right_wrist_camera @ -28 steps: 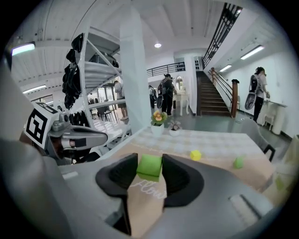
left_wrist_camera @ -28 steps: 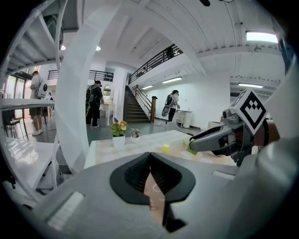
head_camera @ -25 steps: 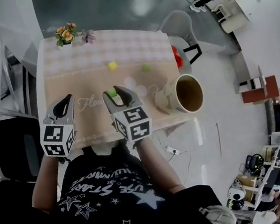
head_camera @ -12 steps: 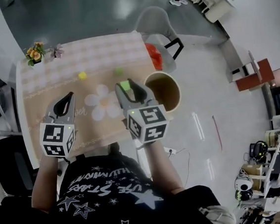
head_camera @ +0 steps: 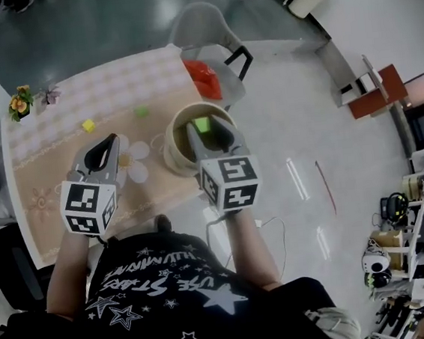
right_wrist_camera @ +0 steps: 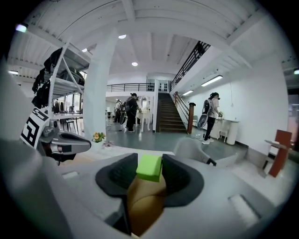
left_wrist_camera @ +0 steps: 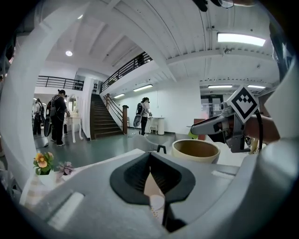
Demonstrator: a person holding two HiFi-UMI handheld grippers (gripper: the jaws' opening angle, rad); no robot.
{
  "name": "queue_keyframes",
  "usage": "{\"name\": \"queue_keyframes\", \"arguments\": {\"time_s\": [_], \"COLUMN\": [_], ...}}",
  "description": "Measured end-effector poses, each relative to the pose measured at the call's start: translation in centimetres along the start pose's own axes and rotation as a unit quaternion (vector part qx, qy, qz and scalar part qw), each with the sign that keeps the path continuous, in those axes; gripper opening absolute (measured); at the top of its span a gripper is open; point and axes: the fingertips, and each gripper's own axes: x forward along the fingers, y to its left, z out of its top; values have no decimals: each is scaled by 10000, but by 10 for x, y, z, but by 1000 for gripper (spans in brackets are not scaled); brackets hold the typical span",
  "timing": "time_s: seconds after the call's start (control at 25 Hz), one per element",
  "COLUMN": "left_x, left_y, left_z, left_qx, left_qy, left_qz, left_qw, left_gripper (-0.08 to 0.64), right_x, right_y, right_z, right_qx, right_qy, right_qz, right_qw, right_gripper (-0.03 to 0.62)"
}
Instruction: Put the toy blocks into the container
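The right tongs [head_camera: 209, 132] have carried the green block [right_wrist_camera: 149, 167] across. A second ago they hung over the tabletop [head_camera: 54, 183], short of the container [head_camera: 171, 150]; now they hang above its open mouth, just right of centre in the head view. They are clamped on the block, one pad against each side, and the right gripper view shows the container's brown inside directly under it. The block is clear of the rim and not yet inside.

The left tongs [left_wrist_camera: 149, 155] sit at the centre left of the head view, beside the container, over the flower print on the tabletop. Their tips are drawn together with nothing between them.

Two more blocks lie on the tabletop toward the upper left of the head view: a yellow block [head_camera: 88, 125], and a second green block [head_camera: 141, 111] to its right, nearer the container. A small flower pot [head_camera: 19, 103] stands at the far left corner. A grey chair [head_camera: 201, 23] with something red [head_camera: 204, 79] on its seat stands beyond the tabletop, at the top of the frame.
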Motion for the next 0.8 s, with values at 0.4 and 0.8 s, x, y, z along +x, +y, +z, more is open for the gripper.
{"name": "queue_keyframes", "arguments": {"time_s": [0.4,0.8], "left_x": [23,-1], "left_y": [-32,-14], "left_z": [-5,-20], "left_qx": [-57,-252], "left_qy": [238,379], "left_qz": [185,805], "left_qw": [9995,9957], "left_gripper": [9,9], "right_x": [0,11], "right_y": [-36,-26], "right_z": [-23,-11], "right_qx": [-84,-159], "right_qy": [217,41], "right_qz": [311,745], "right_qw": [9992,9971], "right_gripper": [213,216]}}
